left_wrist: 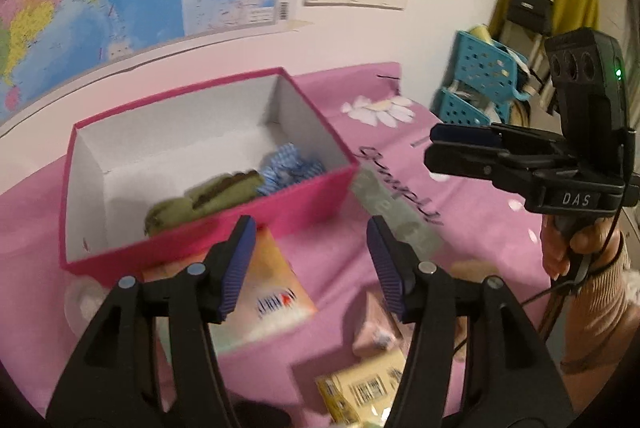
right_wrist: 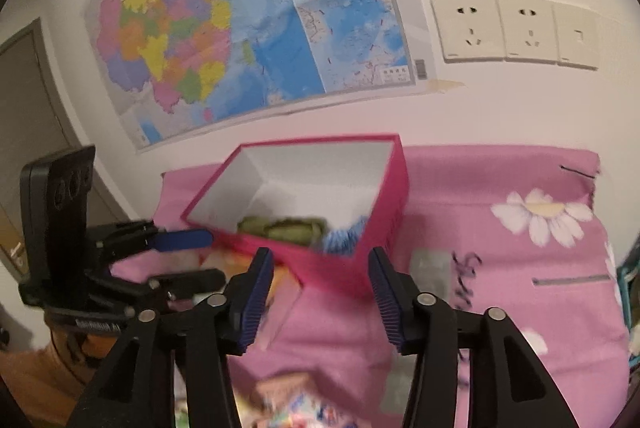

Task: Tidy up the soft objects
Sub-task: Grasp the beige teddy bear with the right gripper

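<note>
A pink open box (left_wrist: 280, 210) with a white inside stands on the pink sheet; it also shows in the right wrist view (right_wrist: 396, 188). In it lie a green soft item (left_wrist: 208, 200) and a blue checked cloth (left_wrist: 292, 168), seen too as the green item (right_wrist: 288, 230) and blue cloth (right_wrist: 344, 238). My left gripper (left_wrist: 312, 228) is open and empty, just in front of the box's near wall. My right gripper (right_wrist: 322, 260) is open and empty, near the box's corner. The right gripper (left_wrist: 436, 148) shows at right in the left wrist view; the left gripper (right_wrist: 208, 256) shows at left in the right wrist view.
An orange-and-white tissue pack (left_wrist: 272, 296), a pink packet (left_wrist: 374, 328) and a yellow barcoded pack (left_wrist: 360, 388) lie on the sheet in front of the box. Blue plastic baskets (left_wrist: 480, 68) stand at the right. A wall with a map (right_wrist: 240, 28) and sockets (right_wrist: 516, 32) is behind.
</note>
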`<action>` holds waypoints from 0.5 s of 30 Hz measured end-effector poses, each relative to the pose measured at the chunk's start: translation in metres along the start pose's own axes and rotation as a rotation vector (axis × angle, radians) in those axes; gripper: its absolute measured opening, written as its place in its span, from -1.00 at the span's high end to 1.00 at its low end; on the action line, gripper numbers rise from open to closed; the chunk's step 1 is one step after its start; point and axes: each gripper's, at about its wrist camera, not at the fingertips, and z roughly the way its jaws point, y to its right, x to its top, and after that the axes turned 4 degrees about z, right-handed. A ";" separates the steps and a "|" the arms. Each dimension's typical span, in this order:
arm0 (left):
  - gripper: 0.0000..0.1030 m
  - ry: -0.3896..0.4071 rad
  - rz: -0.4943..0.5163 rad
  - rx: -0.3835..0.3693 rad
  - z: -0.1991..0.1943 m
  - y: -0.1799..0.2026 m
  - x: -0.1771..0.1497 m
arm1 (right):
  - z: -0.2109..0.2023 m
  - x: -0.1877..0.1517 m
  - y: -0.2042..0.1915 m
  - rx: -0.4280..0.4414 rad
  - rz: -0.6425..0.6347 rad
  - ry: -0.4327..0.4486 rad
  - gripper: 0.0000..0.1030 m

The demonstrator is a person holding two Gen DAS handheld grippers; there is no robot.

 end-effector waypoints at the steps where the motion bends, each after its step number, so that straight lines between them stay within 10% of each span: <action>1: -0.16 -0.003 0.009 -0.011 -0.001 0.004 -0.002 | -0.003 -0.008 0.003 -0.002 0.011 -0.010 -0.10; 15: -0.16 -0.141 0.169 -0.152 0.021 0.078 -0.059 | -0.023 -0.117 0.054 -0.062 0.198 -0.203 -0.11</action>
